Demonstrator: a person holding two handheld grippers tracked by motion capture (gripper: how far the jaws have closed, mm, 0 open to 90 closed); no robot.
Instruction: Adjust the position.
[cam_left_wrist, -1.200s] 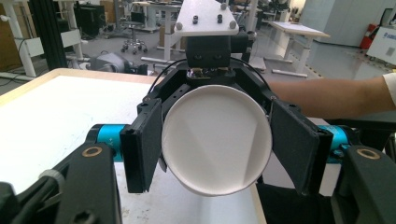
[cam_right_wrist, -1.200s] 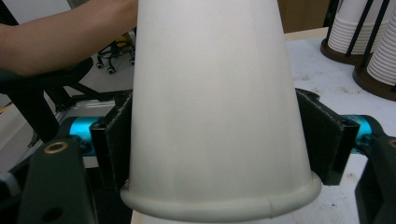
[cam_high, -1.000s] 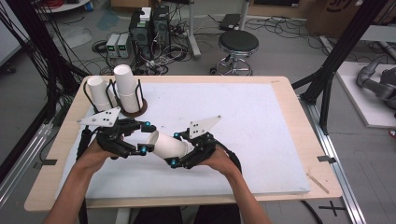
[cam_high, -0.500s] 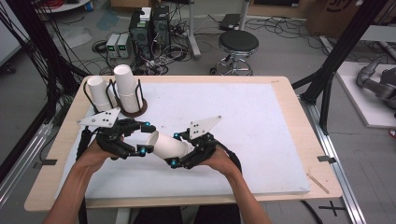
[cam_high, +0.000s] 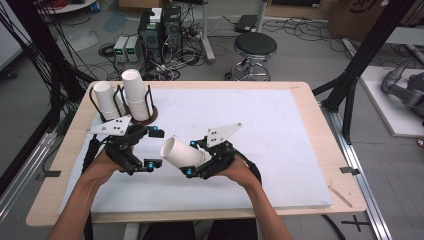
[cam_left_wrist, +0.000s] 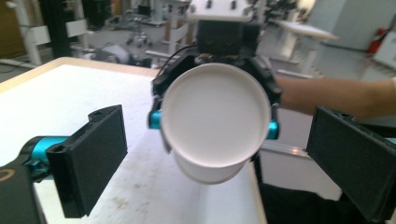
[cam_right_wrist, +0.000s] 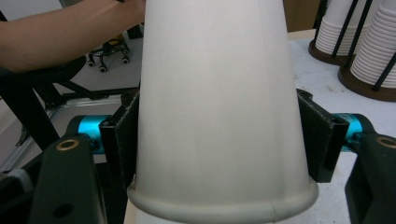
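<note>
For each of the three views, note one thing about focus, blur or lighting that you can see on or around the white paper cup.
High view: even light, the cup sharp, soft shadows on the table. Left gripper view: the cup's base is fairly crisp, the near black pads and the background soft. Right gripper view: the cup wall is so close that it looks blurred and grey; the cup stacks behind are clearer.

White paper cup (cam_high: 182, 152) clamped in right gripper (cam_high: 196, 160), left gripper (cam_high: 150, 147) spread beside it

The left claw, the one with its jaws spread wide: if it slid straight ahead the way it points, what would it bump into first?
Most likely the flat bottom of the white paper cup, which lies sideways in the right claw and faces the left claw head-on, between its spread jaws. How far apart they are is hard to judge.
</note>
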